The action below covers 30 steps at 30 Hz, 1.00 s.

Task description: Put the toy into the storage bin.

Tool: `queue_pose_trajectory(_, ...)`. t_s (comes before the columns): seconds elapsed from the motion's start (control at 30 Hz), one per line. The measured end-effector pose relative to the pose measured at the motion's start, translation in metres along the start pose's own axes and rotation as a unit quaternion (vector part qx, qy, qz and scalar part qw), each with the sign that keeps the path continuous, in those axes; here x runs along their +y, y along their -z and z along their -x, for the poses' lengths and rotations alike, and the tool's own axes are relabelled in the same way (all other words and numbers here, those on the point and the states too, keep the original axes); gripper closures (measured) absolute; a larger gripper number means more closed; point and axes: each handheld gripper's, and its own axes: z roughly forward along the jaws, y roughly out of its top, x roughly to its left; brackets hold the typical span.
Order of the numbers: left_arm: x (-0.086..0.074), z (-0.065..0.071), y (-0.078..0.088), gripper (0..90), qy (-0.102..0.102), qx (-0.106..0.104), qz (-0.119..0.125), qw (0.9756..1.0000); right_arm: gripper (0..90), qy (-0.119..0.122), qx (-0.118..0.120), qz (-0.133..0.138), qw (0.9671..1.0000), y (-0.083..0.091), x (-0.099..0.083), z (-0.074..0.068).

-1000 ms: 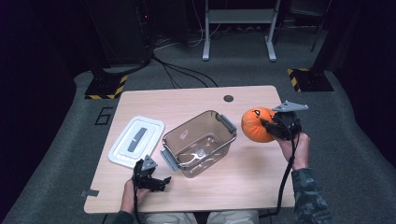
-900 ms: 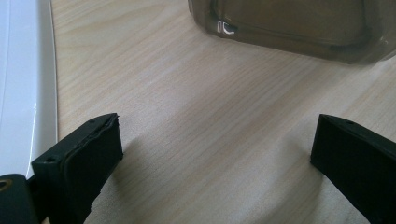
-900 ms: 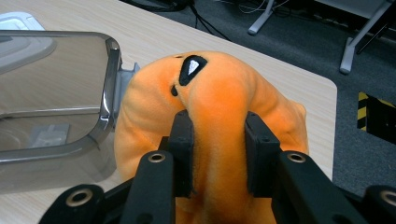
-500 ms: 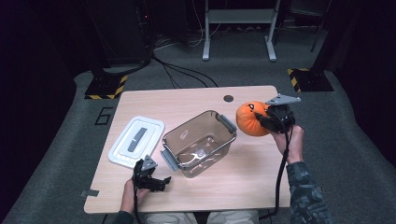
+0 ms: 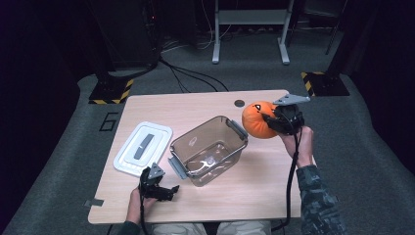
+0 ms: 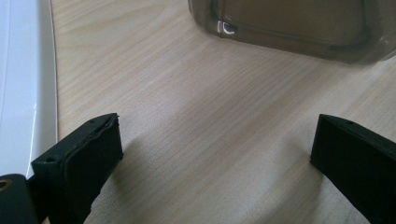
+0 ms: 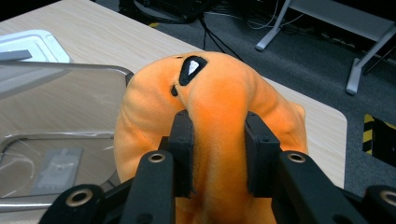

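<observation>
Now right hand-held gripper [image 7: 218, 154] pinching plush pumpkin [image 7: 210, 107]

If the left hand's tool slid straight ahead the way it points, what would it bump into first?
Probably the clear plastic bin: the open left gripper points across bare wooden table at its near wall. Depth is uncertain.

The right gripper [image 5: 272, 120], clamped on the orange plush pumpkin [image 5: 256, 119], now sits farther left and higher over the table, carrying the pumpkin close to the clear bin's [image 5: 210, 147] right rim.
</observation>
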Motion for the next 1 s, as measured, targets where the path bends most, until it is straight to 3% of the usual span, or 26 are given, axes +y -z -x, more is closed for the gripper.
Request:
queue_pose_trajectory(0.57, 0.000, 0.000, 0.000, 1.8, 0.000, 0.000, 0.000, 1.0000, 68.4, 0.025, 0.027, 0.020, 0.9991, 0.000, 0.024, -0.022)
queue_pose_trajectory(1.0, 0.000, 0.000, 0.000, 1.8, -0.002, 0.003, 0.001, 1.0000, 68.0, 0.041, 0.054, 0.025, 0.9974, -0.005, 0.036, -0.049)
